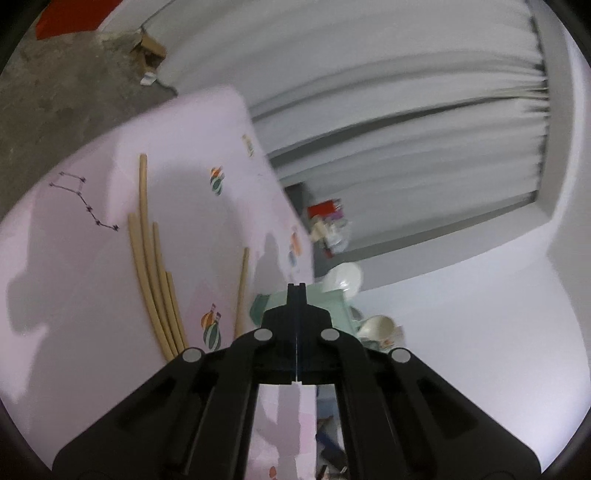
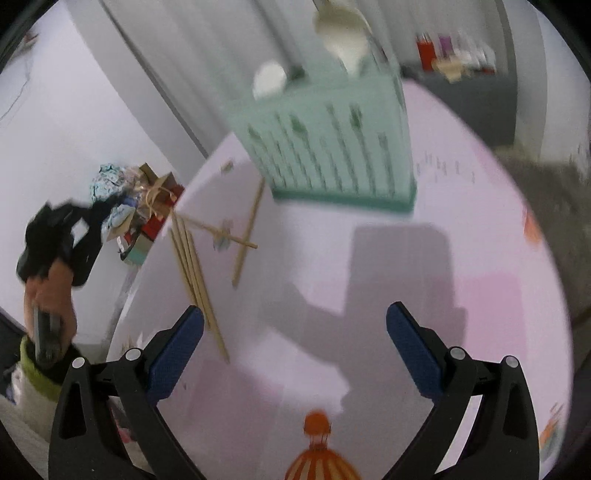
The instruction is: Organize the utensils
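Pale pink cloth (image 2: 369, 295) with small printed balloons covers the table, and I see it from both of my wrist cameras. My left gripper (image 1: 296, 286) has its two black fingers pressed flat together, with nothing between them; it points across the table's far edge toward a grey curtain (image 1: 406, 110). Through that same camera, four chopsticks (image 1: 155, 280) lie side by side on the cloth to the left of the fingers, and one more chopstick (image 1: 242, 288) lies apart from them, closer to the fingertips. The mint-green rack (image 1: 328, 306) sits just past the fingertips, mostly hidden by them, with a white ladle (image 1: 345, 278) and a cream spoon (image 1: 376, 326) rising from it. My right gripper (image 2: 295, 325) stands wide open, blue pads (image 2: 181, 347) well apart and only bare cloth between them. From this side the rack (image 2: 325, 155) stands at the far part of the table, its slatted wall facing me, the ladle (image 2: 269, 79) and spoon (image 2: 343, 33) poking out of its top. The chopsticks (image 2: 195, 273) lie near the table's left edge, ahead of my left pad; two others are crossed just beyond them, between the bundle and the rack. At the left rim of this view I see a hand (image 2: 51, 288) holding the other gripper. The picture is blurred.
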A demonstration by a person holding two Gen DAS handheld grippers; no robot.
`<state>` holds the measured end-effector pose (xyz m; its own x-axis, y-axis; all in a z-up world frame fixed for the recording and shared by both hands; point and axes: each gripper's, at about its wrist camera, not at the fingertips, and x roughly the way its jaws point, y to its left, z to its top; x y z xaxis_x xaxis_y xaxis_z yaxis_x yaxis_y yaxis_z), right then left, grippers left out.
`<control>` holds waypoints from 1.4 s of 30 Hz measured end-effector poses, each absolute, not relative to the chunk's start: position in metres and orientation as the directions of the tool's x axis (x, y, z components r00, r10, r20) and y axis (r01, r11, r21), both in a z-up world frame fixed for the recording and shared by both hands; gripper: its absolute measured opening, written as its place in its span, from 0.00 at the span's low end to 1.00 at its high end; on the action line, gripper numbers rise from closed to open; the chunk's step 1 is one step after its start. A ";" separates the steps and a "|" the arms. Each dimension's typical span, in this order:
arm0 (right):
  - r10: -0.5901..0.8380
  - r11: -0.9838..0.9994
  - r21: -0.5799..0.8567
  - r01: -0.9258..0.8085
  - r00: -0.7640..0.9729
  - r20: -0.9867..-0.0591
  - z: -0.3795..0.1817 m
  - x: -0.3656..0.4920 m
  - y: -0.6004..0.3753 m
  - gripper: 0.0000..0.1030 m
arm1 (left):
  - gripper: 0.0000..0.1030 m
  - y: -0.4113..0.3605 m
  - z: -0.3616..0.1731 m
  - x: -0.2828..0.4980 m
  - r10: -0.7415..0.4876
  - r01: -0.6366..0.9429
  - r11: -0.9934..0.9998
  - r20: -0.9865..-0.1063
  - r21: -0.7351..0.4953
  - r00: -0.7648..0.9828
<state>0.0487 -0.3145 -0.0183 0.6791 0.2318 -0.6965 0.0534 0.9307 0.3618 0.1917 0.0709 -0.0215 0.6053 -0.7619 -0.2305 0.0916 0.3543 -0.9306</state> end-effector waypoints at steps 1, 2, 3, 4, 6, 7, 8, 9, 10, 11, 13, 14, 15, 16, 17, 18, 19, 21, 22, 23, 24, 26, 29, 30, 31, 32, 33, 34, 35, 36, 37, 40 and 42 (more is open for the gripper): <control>0.228 0.934 0.354 0.041 0.695 -0.682 -0.010 0.052 -0.315 0.93 | 0.00 0.077 -0.021 0.187 -0.764 0.104 0.339 -0.210 -0.935 0.610; 0.227 0.937 0.348 0.027 0.708 -0.669 -0.003 0.056 -0.313 0.92 | 0.00 0.080 -0.021 0.183 -0.768 0.115 0.330 -0.196 -0.937 0.609; 0.227 0.942 0.336 0.011 0.716 -0.660 0.004 0.061 -0.311 0.91 | 0.00 0.083 -0.022 0.181 -0.769 0.123 0.329 -0.190 -0.936 0.610; 0.225 0.948 0.318 -0.006 0.718 -0.659 0.009 0.067 -0.308 0.90 | 0.00 0.087 -0.023 0.177 -0.765 0.125 0.337 -0.194 -0.933 0.614; 0.222 0.954 0.299 -0.020 0.716 -0.661 0.012 0.076 -0.301 0.86 | 0.00 0.090 -0.030 0.172 -0.770 0.122 0.331 -0.193 -0.936 0.608; 0.232 0.955 0.295 -0.037 0.713 -0.662 0.015 0.083 -0.294 0.85 | 0.00 0.090 -0.032 0.168 -0.774 0.120 0.327 -0.193 -0.937 0.603; 0.244 0.954 0.297 -0.051 0.710 -0.661 0.015 0.086 -0.289 0.83 | 0.00 0.090 -0.036 0.165 -0.780 0.119 0.325 -0.195 -0.938 0.595; 0.253 0.952 0.300 -0.060 0.707 -0.661 0.015 0.090 -0.284 0.83 | 0.00 0.089 -0.039 0.163 -0.785 0.116 0.332 -0.205 -0.936 0.585; 0.261 0.950 0.304 -0.068 0.703 -0.662 0.015 0.091 -0.280 0.83 | 0.00 0.091 -0.042 0.160 -0.786 0.115 0.343 -0.217 -0.932 0.579; 0.267 0.949 0.306 -0.073 0.698 -0.664 0.014 0.093 -0.275 0.83 | 0.00 0.090 -0.044 0.158 -0.784 0.118 0.360 -0.232 -0.925 0.575; 0.266 0.949 0.310 -0.065 0.695 -0.668 0.012 0.097 -0.270 0.82 | 0.00 0.081 -0.041 0.156 -0.769 0.149 0.452 -0.299 -0.879 0.565; 0.270 0.946 0.319 -0.060 0.692 -0.669 0.010 0.098 -0.269 0.81 | 0.00 0.073 -0.039 0.159 -0.755 0.171 0.509 -0.342 -0.844 0.559; 0.274 0.941 0.333 -0.050 0.690 -0.670 0.008 0.099 -0.269 0.80 | 0.00 0.065 -0.034 0.159 -0.742 0.209 0.569 -0.386 -0.795 0.548; 0.271 0.940 0.338 -0.041 0.691 -0.670 0.005 0.098 -0.270 0.80 | 0.03 0.053 -0.026 0.158 -0.716 0.271 0.643 -0.438 -0.716 0.543; 0.262 0.939 0.342 -0.023 0.692 -0.673 0.003 0.096 -0.272 0.80 | 0.08 0.041 -0.019 0.156 -0.696 0.330 0.693 -0.474 -0.641 0.539; 0.258 0.938 0.346 -0.013 0.692 -0.674 0.001 0.095 -0.275 0.80 | 0.22 0.022 -0.010 0.153 -0.679 0.421 0.731 -0.515 -0.536 0.523; 0.252 0.936 0.352 0.002 0.692 -0.676 -0.001 0.093 -0.278 0.80 | 0.32 0.007 -0.005 0.148 -0.668 0.494 0.743 -0.545 -0.451 0.507; 0.241 0.930 0.366 0.036 0.691 -0.681 -0.008 0.089 -0.286 0.80 | 0.38 -0.026 -0.001 0.137 -0.636 0.630 0.729 -0.605 -0.267 0.479; 0.238 0.925 0.376 0.054 0.689 -0.685 -0.011 0.087 -0.290 0.80 | 0.41 -0.041 -0.003 0.131 -0.618 0.689 0.702 -0.635 -0.181 0.464; 0.237 0.920 0.386 0.069 0.686 -0.688 -0.015 0.086 -0.293 0.80 | 0.41 -0.055 -0.007 0.124 -0.597 0.737 0.668 -0.663 -0.100 0.451; 0.239 0.912 0.401 0.086 0.683 -0.690 -0.020 0.085 -0.296 0.80 | 0.41 -0.066 -0.012 0.119 -0.577 0.766 0.641 -0.683 -0.039 0.448; 0.242 0.900 0.421 0.110 0.678 -0.694 -0.029 0.082 -0.300 0.80 | 0.41 -0.086 -0.027 0.110 -0.514 0.811 0.578 -0.731 0.092 0.449; 0.245 0.886 0.441 0.142 0.665 -0.706 -0.041 0.078 -0.301 0.79 | 0.41 -0.094 -0.041 0.107 -0.511 0.852 0.519 -0.775 0.067 0.373; 0.245 0.885 0.442 0.146 0.662 -0.709 -0.043 0.078 -0.301 0.79 | 0.41 -0.094 -0.044 0.105 -0.519 0.864 0.501 -0.786 0.040 0.338; 0.244 0.886 0.440 0.147 0.660 -0.711 -0.044 0.077 -0.300 0.79 | 0.41 -0.093 -0.048 0.101 -0.522 0.873 0.487 -0.793 0.024 0.313; 0.241 0.888 0.436 0.146 0.659 -0.713 -0.044 0.077 -0.300 0.79 | 0.41 -0.093 -0.051 0.095 -0.520 0.880 0.475 -0.801 0.017 0.297; 0.238 0.890 0.431 0.145 0.659 -0.713 -0.044 0.078 -0.299 0.79 | 0.41 -0.091 -0.056 0.090 -0.516 0.889 0.459 -0.811 0.008 0.274; 0.239 0.890 0.431 0.145 0.659 -0.713 -0.045 0.079 -0.299 0.79 | 0.41 -0.090 -0.059 0.085 -0.515 0.893 0.450 -0.818 -0.002 0.258; 0.242 0.889 0.434 0.145 0.657 -0.714 -0.045 0.080 -0.300 0.79 | 0.41 -0.090 -0.064 0.080 -0.509 0.897 0.442 -0.827 -0.013 0.239; 0.248 0.886 0.440 0.143 0.656 -0.713 -0.046 0.082 -0.301 0.79 | 0.40 -0.091 -0.068 0.077 -0.503 0.899 0.439 -0.832 -0.013 0.234; 0.251 0.885 0.443 0.143 0.655 -0.713 -0.047 0.084 -0.301 0.79 | 0.37 -0.093 -0.073 0.074 -0.487 0.900 0.436 -0.841 0.000 0.235; 0.256 0.882 0.448 0.146 0.649 -0.716 -0.049 0.088 -0.302 0.79 | 0.29 -0.098 -0.078 0.068 -0.480 0.905 0.424 -0.844 0.018 0.241; 0.257 0.882 0.449 0.146 0.650 -0.715 -0.048 0.088 -0.304 0.79 | 0.26 -0.105 -0.080 0.068 -0.483 0.912 0.411 -0.846 0.008 0.225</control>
